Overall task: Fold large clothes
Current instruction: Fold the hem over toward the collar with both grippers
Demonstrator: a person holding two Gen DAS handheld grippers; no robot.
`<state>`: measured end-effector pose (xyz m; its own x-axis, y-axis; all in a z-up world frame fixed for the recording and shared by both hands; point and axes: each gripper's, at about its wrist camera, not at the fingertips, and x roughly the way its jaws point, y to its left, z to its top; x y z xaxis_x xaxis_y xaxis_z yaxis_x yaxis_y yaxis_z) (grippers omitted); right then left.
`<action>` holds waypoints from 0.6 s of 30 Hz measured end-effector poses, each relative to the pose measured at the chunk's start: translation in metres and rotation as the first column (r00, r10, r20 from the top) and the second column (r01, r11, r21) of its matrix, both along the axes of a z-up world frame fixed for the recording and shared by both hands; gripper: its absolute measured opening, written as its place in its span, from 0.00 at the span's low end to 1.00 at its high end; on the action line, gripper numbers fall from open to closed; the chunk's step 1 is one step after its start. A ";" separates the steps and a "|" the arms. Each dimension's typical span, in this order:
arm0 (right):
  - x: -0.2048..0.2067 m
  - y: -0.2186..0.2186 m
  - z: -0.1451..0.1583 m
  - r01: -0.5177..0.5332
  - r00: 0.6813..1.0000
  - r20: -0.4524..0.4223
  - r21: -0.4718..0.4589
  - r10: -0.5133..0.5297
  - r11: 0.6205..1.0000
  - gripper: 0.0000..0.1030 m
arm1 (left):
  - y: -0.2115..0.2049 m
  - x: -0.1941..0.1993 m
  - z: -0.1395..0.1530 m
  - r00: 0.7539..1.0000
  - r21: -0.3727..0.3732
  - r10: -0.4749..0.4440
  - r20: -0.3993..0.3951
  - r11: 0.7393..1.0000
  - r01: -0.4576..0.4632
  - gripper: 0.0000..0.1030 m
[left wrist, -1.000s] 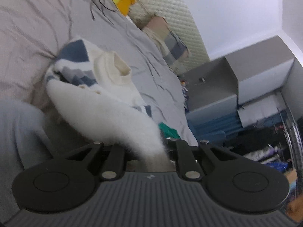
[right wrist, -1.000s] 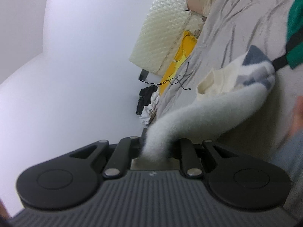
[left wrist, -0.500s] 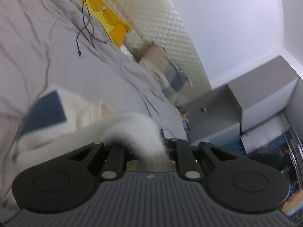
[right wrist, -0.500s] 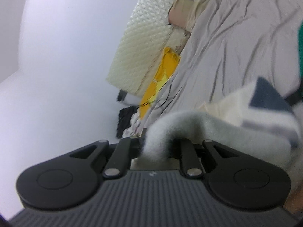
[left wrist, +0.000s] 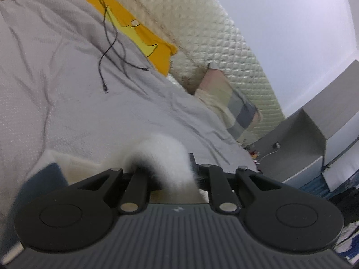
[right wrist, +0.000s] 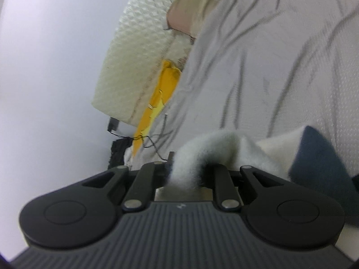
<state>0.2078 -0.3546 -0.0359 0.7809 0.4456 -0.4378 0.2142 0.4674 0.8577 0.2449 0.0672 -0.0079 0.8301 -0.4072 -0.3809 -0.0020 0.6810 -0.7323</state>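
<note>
A fluffy white garment (left wrist: pixel 163 154) with cream and navy panels arches out of my left gripper (left wrist: pixel 179 179), which is shut on its fleece edge. Its navy patch (left wrist: pixel 42 179) lies low at the left on the grey bed sheet (left wrist: pixel 67 89). In the right wrist view the same white garment (right wrist: pixel 202 154) curls out of my right gripper (right wrist: pixel 186 179), also shut on the fleece. Its cream and navy part (right wrist: pixel 314 157) lies just right of that gripper on the sheet (right wrist: pixel 269 67). The fingertips of both grippers are hidden by the fabric.
A black cable (left wrist: pixel 112 51) and a yellow cloth (left wrist: pixel 139 35) lie far up the bed by a quilted cream headboard (left wrist: pixel 213 44). A checked pillow (left wrist: pixel 235 105) leans there. Grey cabinets (left wrist: pixel 314 134) stand to the right.
Both grippers have moved forward and down toward the headboard, carrying the fleece edge over the garment. The garment's body, spread ahead before, now lies close under the grippers.
</note>
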 end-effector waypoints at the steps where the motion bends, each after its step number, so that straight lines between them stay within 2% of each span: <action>1: 0.004 0.000 -0.008 -0.004 1.000 -0.010 0.000 0.004 1.000 0.17 | 0.002 0.009 -0.010 1.000 0.005 0.007 -0.009 1.000 -0.007 0.15; 3: 0.015 0.002 -0.024 -0.011 0.999 -0.040 0.002 0.011 1.000 0.17 | 0.005 0.023 -0.028 1.000 0.018 0.019 -0.013 1.000 -0.018 0.15; 7: 0.042 0.009 -0.049 -0.047 0.996 -0.079 -0.055 0.043 0.997 0.17 | 0.012 0.044 -0.058 0.999 0.062 0.042 0.023 0.997 -0.043 0.15; 11: 0.056 0.016 -0.072 -0.061 0.992 -0.114 -0.114 0.048 0.992 0.17 | 0.009 0.069 -0.086 0.998 0.108 0.044 -0.049 0.993 -0.038 0.15; 14: 0.058 0.013 -0.083 -0.063 0.990 -0.133 -0.101 0.049 0.993 0.17 | 0.007 0.075 -0.095 0.997 0.135 0.036 -0.064 0.991 -0.027 0.16; 18: 0.053 0.012 -0.079 -0.061 0.991 -0.124 -0.097 0.048 0.993 0.17 | 0.012 0.075 -0.096 0.998 0.111 0.005 -0.066 0.994 0.002 0.17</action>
